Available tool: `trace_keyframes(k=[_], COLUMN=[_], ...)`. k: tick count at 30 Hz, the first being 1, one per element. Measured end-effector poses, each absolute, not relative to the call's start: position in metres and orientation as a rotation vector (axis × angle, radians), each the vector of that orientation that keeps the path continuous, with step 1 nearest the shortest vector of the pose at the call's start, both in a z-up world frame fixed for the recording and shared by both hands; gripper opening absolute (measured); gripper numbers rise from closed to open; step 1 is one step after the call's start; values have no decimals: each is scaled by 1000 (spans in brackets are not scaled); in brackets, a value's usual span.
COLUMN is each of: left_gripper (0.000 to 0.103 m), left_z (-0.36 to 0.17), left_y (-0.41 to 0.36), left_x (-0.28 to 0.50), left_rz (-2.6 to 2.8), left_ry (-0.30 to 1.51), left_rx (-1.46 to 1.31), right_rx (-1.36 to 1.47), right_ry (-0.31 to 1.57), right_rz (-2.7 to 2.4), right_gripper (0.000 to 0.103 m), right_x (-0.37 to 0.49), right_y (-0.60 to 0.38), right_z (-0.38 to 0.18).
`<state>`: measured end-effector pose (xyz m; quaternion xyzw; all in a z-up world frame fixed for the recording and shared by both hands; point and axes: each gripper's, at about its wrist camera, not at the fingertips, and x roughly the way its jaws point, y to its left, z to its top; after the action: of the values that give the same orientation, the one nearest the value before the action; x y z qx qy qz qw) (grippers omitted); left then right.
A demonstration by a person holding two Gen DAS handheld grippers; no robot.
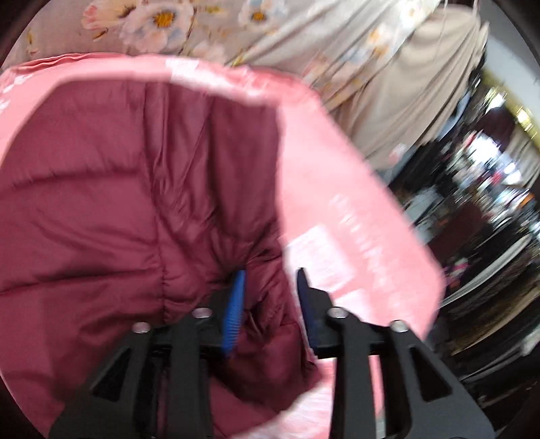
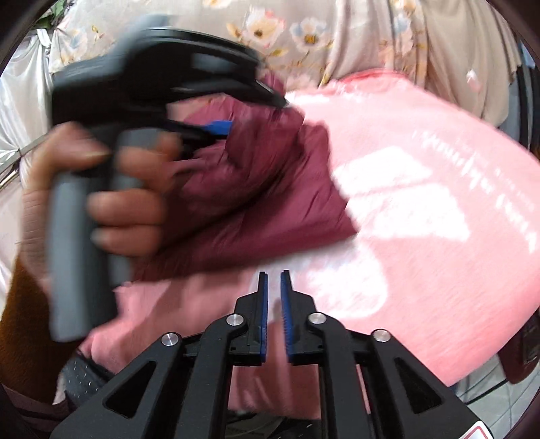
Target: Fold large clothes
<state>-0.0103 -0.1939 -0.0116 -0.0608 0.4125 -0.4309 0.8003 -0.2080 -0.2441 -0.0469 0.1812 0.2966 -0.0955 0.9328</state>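
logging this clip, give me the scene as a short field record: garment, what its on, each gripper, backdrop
garment: maroon puffer jacket, quilted, bunched
surface: pink blanket with white markings, under the jacket
left gripper: fingers apart, jacket fabric in the gap between them, pads not pressing it
left hand: wrapped around that gripper's grey handle
right gripper: narrow gap, nothing between the fingers, over the blanket at the jacket's near edge
backdrop: beige floral cloth behind the blanket
image quality: motion blur in both views
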Motion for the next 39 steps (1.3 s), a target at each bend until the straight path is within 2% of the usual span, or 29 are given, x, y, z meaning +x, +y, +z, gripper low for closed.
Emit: trace_keyframes(k=[1, 3, 4, 8, 15, 17, 18, 19, 21, 25, 31, 39], left_gripper=[51, 64, 67, 69, 69, 69, 68, 68, 68, 64, 64, 64], left_z=[2, 33, 48, 73, 45, 31, 25, 22, 12, 7, -11, -43], left_y=[-184, -163, -154, -145, -187, -205, -212, -217, -230, -252, -289, -314], left_x=[-12, -12, -8, 28, 73, 78, 79, 78, 79, 85, 81, 70], left_rz=[-948, -957, -944, -855, -806, -792, -790, -788, -774, -771, -787, -752], left_ry=[849, 762, 721, 685, 827, 851, 861, 866, 875, 871, 870, 826], left_rx=[-163, -210, -221, -198, -100, -56, -34, -23, 14, 62, 125, 222], right_rx=[374, 415, 430, 458, 585, 609, 622, 632, 654, 639, 734, 728], right_ry=[590, 558, 535, 500, 488, 490, 499, 505, 473, 344, 443, 526], right_rz=[-201, -195, -186, -164, -167, -166, -158, -144, -128, -156, -225, -260], right_gripper=[30, 52, 54, 58, 58, 55, 45, 21, 10, 7, 7, 7], right_x=[-207, -205, -202, -174, -136, -130, -124, -120, -124, -158, -162, -152], right_y=[-247, -253, -255, -262, -289, -292, -297, -299, -303, -303, -319, -321], right_z=[-41, -31, -26, -14, -30, -35, -39, -42, -41, -25, -67, -94])
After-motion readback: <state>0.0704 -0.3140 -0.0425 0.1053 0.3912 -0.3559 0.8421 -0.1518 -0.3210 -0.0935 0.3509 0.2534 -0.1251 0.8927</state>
